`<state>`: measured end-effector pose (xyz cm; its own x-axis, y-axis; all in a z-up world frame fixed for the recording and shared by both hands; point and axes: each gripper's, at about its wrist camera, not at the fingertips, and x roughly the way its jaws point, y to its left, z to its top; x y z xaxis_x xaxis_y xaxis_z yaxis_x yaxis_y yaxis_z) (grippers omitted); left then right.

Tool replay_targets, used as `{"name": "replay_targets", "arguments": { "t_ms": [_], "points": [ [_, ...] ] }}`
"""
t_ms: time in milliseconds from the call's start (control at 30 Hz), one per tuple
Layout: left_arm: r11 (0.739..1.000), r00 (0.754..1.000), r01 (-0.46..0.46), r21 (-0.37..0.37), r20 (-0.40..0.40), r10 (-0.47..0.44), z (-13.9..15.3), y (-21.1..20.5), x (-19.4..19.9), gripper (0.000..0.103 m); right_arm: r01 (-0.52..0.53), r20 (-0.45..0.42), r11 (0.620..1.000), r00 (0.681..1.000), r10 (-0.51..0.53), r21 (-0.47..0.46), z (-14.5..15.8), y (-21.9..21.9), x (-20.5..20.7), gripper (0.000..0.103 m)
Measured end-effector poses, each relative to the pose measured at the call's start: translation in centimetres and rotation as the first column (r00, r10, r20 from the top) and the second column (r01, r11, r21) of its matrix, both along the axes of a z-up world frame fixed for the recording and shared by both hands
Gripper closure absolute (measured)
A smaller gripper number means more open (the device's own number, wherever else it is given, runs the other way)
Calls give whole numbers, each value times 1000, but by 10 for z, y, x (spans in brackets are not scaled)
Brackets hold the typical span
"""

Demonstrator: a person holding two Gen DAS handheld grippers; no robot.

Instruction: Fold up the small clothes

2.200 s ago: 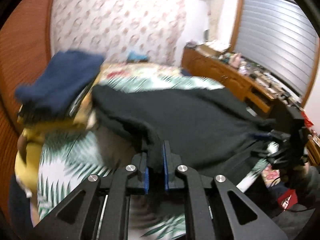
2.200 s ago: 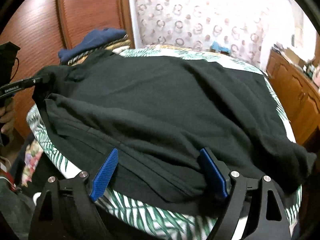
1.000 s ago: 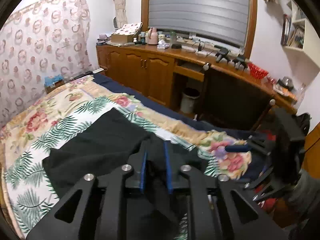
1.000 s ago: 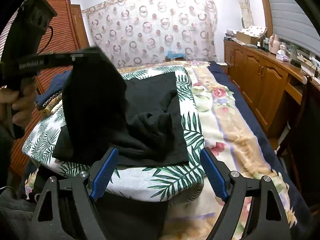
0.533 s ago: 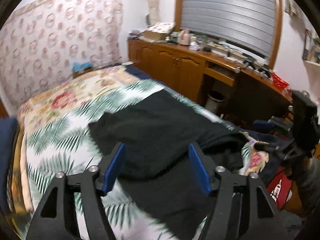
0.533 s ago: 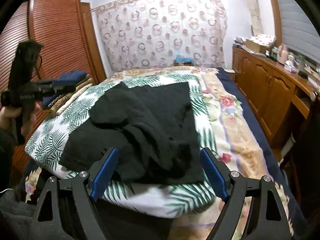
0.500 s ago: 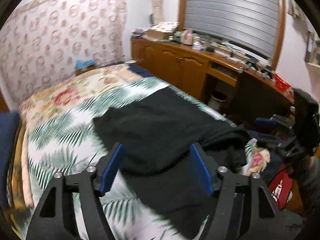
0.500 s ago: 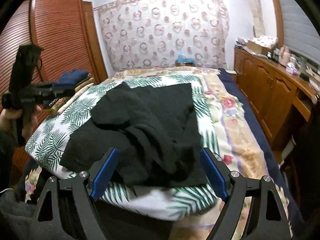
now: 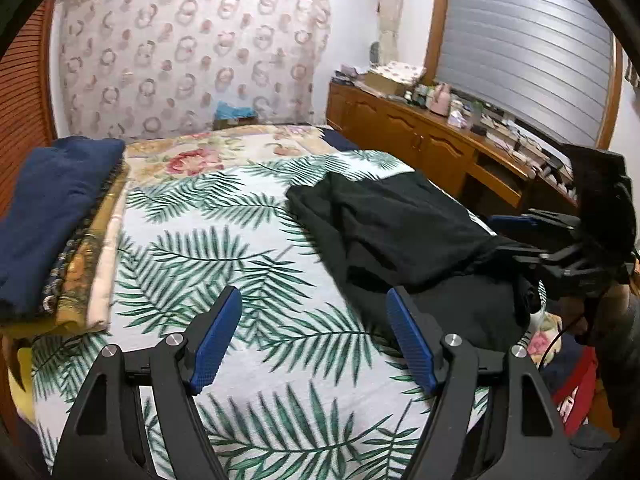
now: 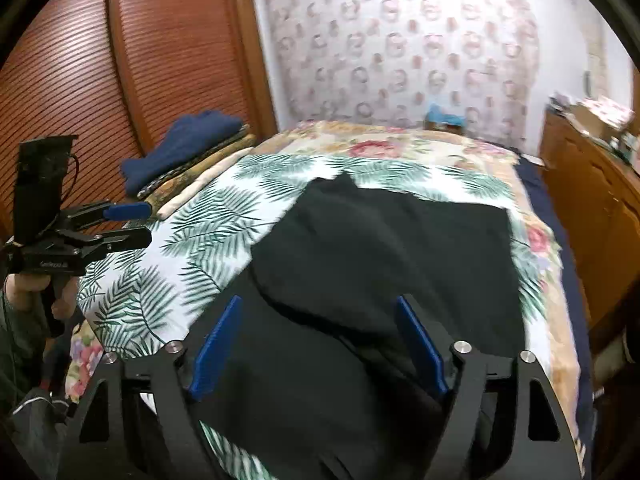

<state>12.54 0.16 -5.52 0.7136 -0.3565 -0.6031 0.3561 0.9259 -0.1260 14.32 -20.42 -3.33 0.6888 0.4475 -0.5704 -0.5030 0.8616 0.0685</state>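
Note:
A black garment lies folded over on the palm-leaf sheet, on the bed's right half; it also shows in the right wrist view, reaching the bed's near edge. My left gripper is open and empty above the bare sheet, left of the garment; it also shows in the right wrist view. My right gripper is open and empty just above the garment's near part; it also shows in the left wrist view.
A stack of folded clothes with a navy piece on top sits at the bed's left side by the wooden wardrobe. A wooden sideboard with clutter runs along the right. A patterned curtain hangs behind.
The left gripper let go of the black garment's corner after carrying it across, then opened and swung left over the sheet. The right gripper moved closer over the garment.

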Motion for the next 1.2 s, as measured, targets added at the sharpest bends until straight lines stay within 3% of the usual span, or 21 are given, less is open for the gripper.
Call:
{"name": "replay_targets", "arguments": {
  "t_ms": [200,367,400,433,500,800,1033,1200],
  "points": [
    [1000,1000,-23,-8,8,23,-1,10,-2,27,-89,-88,995,993,84,-48,-9,37,44,43],
    [1000,1000,-22,-16,-6,22,-9,10,1,27,-124,-170,977,981,94,-174,-31,69,77,51],
    [1000,1000,-21,-15,-12,21,-11,9,2,27,-122,-182,972,980,85,-202,-35,73,81,58],
    [1000,1000,-20,-13,-16,19,-13,9,1,27,-116,-181,965,981,74,-236,-39,75,85,75],
    [1000,1000,-13,-7,-24,13,-17,5,2,27,-112,-159,959,985,72,-262,-38,74,88,98],
    [1000,999,17,-2,-37,-17,-25,-7,0,27,-8,-69,994,998,0,-112,19,2,104,98],
    [999,999,34,6,-39,-33,-27,-15,-2,27,162,-36,977,985,-168,-135,43,-70,151,98],
    [999,998,35,8,-45,-35,-30,-15,-2,27,306,-58,935,945,-320,-181,34,-97,192,98]
  ]
}}
